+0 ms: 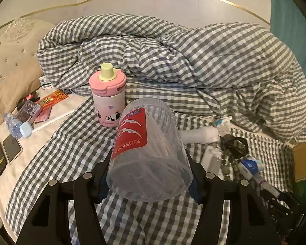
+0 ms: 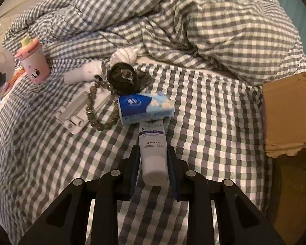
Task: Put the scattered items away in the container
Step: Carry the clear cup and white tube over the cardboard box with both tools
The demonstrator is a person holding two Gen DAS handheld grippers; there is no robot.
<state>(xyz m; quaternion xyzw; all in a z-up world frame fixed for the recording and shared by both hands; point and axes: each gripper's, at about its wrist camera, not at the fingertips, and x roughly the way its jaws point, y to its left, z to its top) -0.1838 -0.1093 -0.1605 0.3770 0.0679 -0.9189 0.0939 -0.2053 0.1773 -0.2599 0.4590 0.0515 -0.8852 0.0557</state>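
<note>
Pick-up step: the left gripper (image 1: 148, 175) clamps the jar (image 1: 149, 153), the right gripper (image 2: 154, 163) pinches the tube (image 2: 153, 155) mid-bed; next, probably slide the tube into the jar's mouth.

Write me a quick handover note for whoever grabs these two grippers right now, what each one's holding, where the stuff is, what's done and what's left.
Left gripper: clamped on the clear plastic jar, tilted, lifted off the checked sheet.
Right gripper: shut on the white tube, whose far end reaches the tissue pack.
Loose on the bed: tissue pack, bead bracelet, black hair ties, white flat case, pink panda bottle.
Cardboard box sits on the right.
Done: nothing visibly put away; the box's inside is hidden.
Left: drop in jar and tube, then gather the rest.
</note>
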